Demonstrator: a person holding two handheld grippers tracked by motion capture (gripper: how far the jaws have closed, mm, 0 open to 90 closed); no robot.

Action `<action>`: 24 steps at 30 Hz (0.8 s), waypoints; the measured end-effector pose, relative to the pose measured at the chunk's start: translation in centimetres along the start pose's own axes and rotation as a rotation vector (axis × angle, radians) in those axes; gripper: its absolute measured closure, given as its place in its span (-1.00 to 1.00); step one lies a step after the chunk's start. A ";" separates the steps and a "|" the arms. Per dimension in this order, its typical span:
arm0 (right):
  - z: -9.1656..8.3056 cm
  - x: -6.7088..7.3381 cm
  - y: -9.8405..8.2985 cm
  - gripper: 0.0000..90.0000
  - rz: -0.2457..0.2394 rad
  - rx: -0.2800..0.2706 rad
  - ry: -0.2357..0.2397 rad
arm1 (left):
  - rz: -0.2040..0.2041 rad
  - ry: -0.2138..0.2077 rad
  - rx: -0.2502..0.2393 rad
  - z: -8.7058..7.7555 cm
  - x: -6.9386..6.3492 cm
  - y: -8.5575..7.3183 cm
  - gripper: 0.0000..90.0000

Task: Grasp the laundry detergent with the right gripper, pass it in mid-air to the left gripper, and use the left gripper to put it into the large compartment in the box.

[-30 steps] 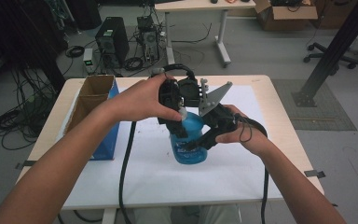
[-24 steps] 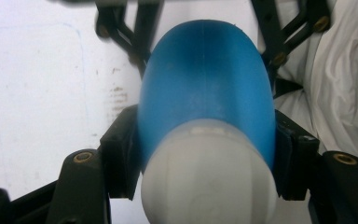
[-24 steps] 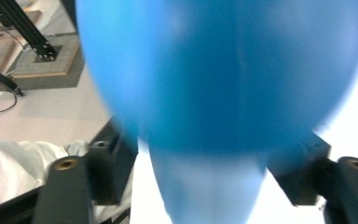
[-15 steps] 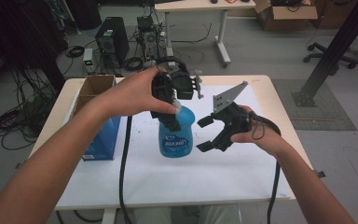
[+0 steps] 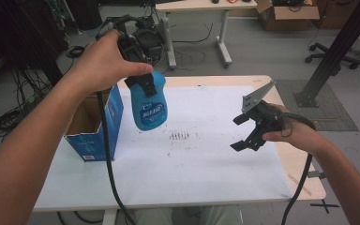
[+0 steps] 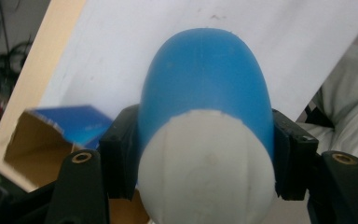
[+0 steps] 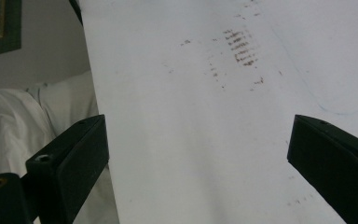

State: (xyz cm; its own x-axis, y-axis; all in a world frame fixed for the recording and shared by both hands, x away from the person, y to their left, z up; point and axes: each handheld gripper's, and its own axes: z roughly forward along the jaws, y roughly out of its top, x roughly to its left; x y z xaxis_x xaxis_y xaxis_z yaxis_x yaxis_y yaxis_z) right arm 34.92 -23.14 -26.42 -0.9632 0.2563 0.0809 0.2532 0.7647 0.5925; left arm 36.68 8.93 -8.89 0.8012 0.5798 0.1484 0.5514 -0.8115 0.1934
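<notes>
A blue bottle (image 5: 148,107) with a white cap end (image 6: 207,168) hangs in the air above the table's left part, next to the open blue cardboard box (image 5: 93,125). My left gripper (image 5: 143,83) is shut on the bottle's top; in the left gripper view the pads (image 6: 119,154) press on both its sides. My right gripper (image 5: 236,133) hovers over the right side of the white sheet (image 5: 192,164). Its jaws have just been opening and stand wide, with nothing between them (image 7: 196,154).
Small brown marks (image 5: 180,136) dot the middle of the white sheet. The box's open top (image 6: 32,144) faces up at the table's left edge. Behind the table stand another desk (image 5: 201,7), a dark post (image 5: 337,47) and floor cables.
The right gripper let go of the bottle, opened and drew off to the right. The left gripper lifted the bottle up and leftward, toward the box.
</notes>
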 end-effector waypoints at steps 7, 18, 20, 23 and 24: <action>-1.9 -0.3 -0.9 -0.88 0.029 0.020 -0.032 | -0.217 0.039 0.014 -2.0 2.9 -0.6 -0.16; -3.9 -1.2 -2.6 -0.88 0.041 0.068 -0.084 | -0.550 0.140 0.015 -3.7 7.2 -3.5 -0.16; -3.8 -1.5 -2.9 -0.88 0.041 0.079 -0.095 | -0.602 0.162 0.024 -3.7 7.7 -4.2 -0.15; -3.7 -1.8 -3.2 -0.87 0.050 0.091 -0.101 | -0.667 0.190 0.032 -3.6 8.5 -5.3 -0.15; -3.6 -2.0 -3.3 -0.87 0.052 0.091 -0.100 | -0.680 0.197 0.035 -3.5 8.7 -5.7 -0.15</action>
State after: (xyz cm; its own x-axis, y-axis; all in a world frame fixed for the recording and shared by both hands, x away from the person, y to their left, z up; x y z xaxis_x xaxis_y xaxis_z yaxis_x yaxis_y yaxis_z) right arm 35.65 -28.33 -25.66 -0.9360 0.3511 0.0263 0.3138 0.7980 0.5145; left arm 39.72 18.84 -5.31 0.2213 0.9587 0.1788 0.9243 -0.2647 0.2749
